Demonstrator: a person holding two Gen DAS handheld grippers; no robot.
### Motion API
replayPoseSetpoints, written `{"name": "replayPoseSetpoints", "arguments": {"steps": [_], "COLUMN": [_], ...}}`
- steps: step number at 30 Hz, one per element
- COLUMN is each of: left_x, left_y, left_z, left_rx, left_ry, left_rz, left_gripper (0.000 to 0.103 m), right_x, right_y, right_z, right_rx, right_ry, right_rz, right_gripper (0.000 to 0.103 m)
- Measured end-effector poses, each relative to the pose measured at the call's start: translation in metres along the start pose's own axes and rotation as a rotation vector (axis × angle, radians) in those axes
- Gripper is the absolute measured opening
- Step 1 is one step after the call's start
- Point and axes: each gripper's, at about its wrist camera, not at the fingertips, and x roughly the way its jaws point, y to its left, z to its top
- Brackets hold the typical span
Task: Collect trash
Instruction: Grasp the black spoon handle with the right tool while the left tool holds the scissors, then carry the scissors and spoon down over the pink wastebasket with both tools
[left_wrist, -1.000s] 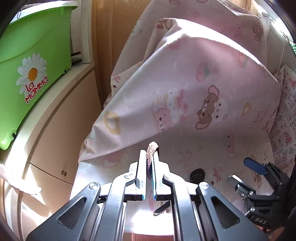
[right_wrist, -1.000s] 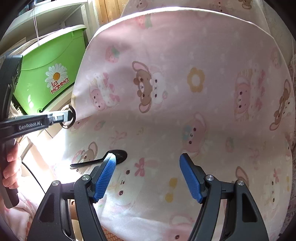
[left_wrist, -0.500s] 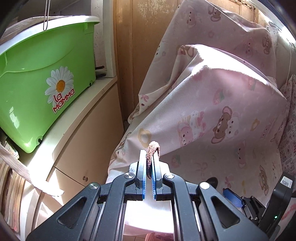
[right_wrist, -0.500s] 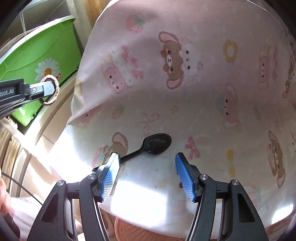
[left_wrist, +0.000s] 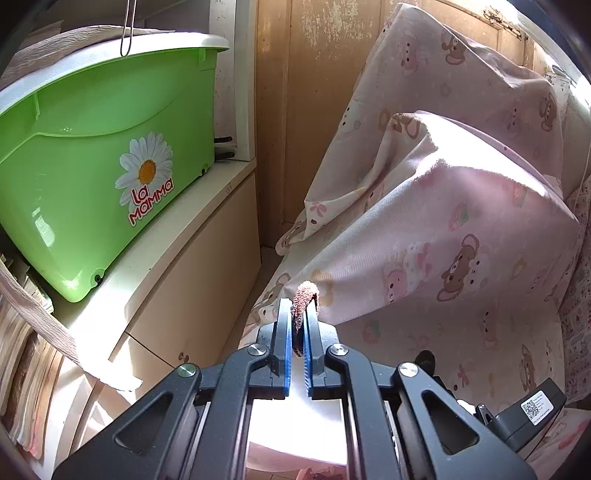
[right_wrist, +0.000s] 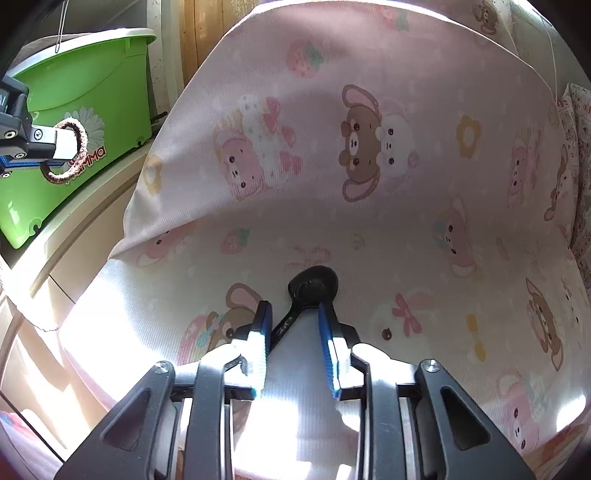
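A black plastic spoon (right_wrist: 314, 286) lies on the pink bear-print sheet (right_wrist: 369, 221), its handle running back toward me. My right gripper (right_wrist: 293, 305) is down over it with the spoon's neck between the blue pads. Its jaws are closing, with gaps still showing beside the handle. My left gripper (left_wrist: 298, 314) is shut on a brown fuzzy hair tie (left_wrist: 303, 295). That ring (right_wrist: 79, 140) also shows at the far left of the right wrist view. In the left wrist view the spoon's bowl (left_wrist: 424, 358) peeks out by the right gripper's body (left_wrist: 517, 413).
A green tub (left_wrist: 92, 147) with a daisy label stands on a cream cabinet (left_wrist: 184, 240) to the left. A wooden wall panel (left_wrist: 288, 92) is behind. The sheet rises over a raised hump (left_wrist: 461, 203) beyond the spoon. A patterned pillow (right_wrist: 580, 147) lies at the right edge.
The right gripper dropped toward the spoon and its jaws narrowed around the handle. The left gripper drew up and away to the left with the hair tie still in it.
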Motion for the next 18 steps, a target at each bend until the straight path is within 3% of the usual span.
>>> {"name": "replayPoseSetpoints", "arguments": {"steps": [1,2,8,18], "left_x": [-0.001,-0.002,-0.003,-0.003], "left_y": [0.001,0.001,-0.002,-0.012], "left_z": [0.0,-0.001,-0.001,-0.007], "left_rx": [-0.001,-0.002,0.009,0.024], "left_ry": [-0.002,-0.003,-0.006,-0.001], "left_rz": [-0.002,-0.003,-0.008,-0.062], "left_gripper": [0.005,0.005,0.005,0.005], "right_x": [0.0,-0.001,-0.016,-0.067], "right_y": [-0.005,-0.012,-0.047,-0.055], "right_z": [0.0,0.0,0.007,0.015], "right_rx": [0.009,0.029,0.068,-0.08], "right_ry": [0.001,0.004,-0.02,-0.081], "right_rz": [0.027,0.063,0.168,0.222], "right_gripper": [0.008,0.006,0.006,0.006]}}
